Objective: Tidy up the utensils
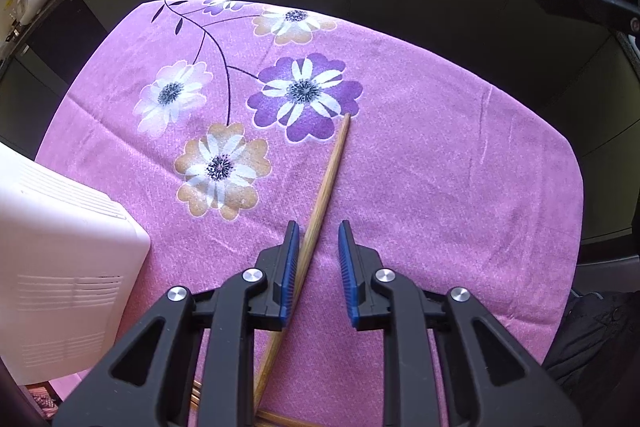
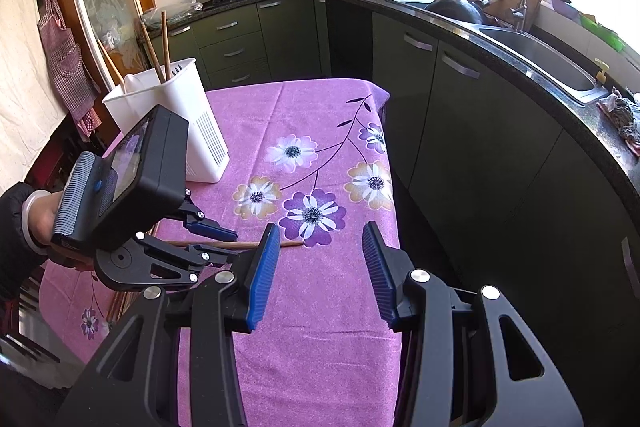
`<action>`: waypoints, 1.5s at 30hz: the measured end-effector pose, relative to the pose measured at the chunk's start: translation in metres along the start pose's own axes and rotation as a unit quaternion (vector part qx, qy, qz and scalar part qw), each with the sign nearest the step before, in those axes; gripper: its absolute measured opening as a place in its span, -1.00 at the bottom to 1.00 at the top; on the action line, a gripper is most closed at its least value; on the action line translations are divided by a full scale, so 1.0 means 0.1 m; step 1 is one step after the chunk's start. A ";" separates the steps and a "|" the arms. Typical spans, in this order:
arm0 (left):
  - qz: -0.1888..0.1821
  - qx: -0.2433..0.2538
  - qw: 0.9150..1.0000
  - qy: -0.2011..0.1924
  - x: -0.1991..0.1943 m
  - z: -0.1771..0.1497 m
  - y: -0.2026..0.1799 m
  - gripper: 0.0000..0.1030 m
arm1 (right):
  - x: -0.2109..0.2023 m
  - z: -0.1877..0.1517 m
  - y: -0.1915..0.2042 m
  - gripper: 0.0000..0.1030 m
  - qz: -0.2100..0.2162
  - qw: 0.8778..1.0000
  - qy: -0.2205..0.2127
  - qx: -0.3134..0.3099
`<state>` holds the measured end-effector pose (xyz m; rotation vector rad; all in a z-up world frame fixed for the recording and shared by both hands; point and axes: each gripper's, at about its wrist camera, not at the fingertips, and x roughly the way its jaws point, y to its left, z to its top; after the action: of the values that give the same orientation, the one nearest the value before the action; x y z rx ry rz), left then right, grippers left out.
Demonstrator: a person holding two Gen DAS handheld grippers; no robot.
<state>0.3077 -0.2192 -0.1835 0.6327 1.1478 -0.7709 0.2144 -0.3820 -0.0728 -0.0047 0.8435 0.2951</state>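
The white utensil holder (image 2: 168, 123) stands at the far left corner of the table, on the pink floral cloth (image 2: 320, 307), and it serves as the fixed mark for everything else. Three chopsticks already stand in it, leaning out of its open top, which suggests it is the place where loose utensils are meant to end up.

Near the holder, on the side toward the cameras, one wooden chopstick (image 1: 326, 179) lies flat on the cloth. Its far end points away from the holder toward the purple flower printed in the middle of the cloth. The left gripper (image 1: 318, 239) points steeply down over it, its blue pads a little apart with the chopstick running between them, close against the left pad and clear of the right one. The jaws are narrow but not pressing, so the stick looks to be resting on the cloth rather than gripped; whether this is a release or the start of a pick cannot be told. More chopstick ends show at the bottom edge of the left wrist view, under the gripper body.

The right gripper (image 2: 320, 267) hangs farther from the holder, over the cloth, its jaws partly apart and holding nothing.

The chopstick is a slim, straight stick of light brown wood, tapering toward its far tip, with visible grain.
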 end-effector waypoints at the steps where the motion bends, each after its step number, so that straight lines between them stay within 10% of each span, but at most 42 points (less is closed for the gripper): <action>1: -0.001 0.002 1.000 0.000 0.00 0.00 0.00 -0.62 | 0.02 0.01 0.00 -0.15 -0.002 1.000 0.001 -0.001; 17: 0.024 0.013 0.999 -0.026 -0.14 -0.09 -0.15 -0.86 | 0.09 -0.01 0.00 -0.15 -0.004 1.000 0.009 -0.003; 45: 0.085 -0.091 0.977 -0.173 -1.79 -1.15 -0.09 -0.86 | -0.03 0.01 0.44 -0.14 0.006 0.999 0.003 -0.043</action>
<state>0.1983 -0.0975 -0.0466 0.4157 0.8221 -0.5931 0.2020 -0.3404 -0.0655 -0.0799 0.8360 0.3422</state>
